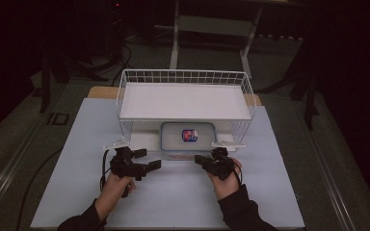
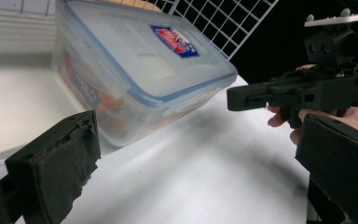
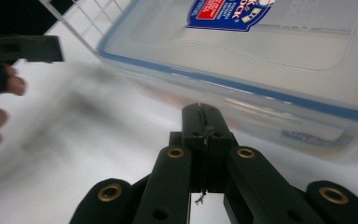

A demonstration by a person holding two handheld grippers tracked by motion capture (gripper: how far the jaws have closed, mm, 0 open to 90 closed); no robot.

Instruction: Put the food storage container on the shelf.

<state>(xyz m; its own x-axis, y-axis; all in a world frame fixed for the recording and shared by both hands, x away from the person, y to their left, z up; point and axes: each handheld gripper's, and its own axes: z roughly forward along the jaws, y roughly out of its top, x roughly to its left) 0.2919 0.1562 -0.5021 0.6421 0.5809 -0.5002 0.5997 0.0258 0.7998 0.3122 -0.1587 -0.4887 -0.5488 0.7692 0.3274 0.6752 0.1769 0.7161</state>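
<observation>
While the clear plastic box (image 1: 188, 136) with its blue-edged lid sat on the desk (image 1: 173, 192) under the white wire shelf (image 1: 185, 98), its front edge poked out toward the hands. The left gripper (image 1: 150, 165) had its fingers wide apart, and the right gripper (image 1: 201, 159) had its fingers pressed together, holding nothing. Smooth bare desk lay between them.

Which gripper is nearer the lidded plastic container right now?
Right. The right gripper, jaws shut, sits just off the container's front right edge; the left gripper, jaws open, is slightly farther off its front left corner.
</observation>
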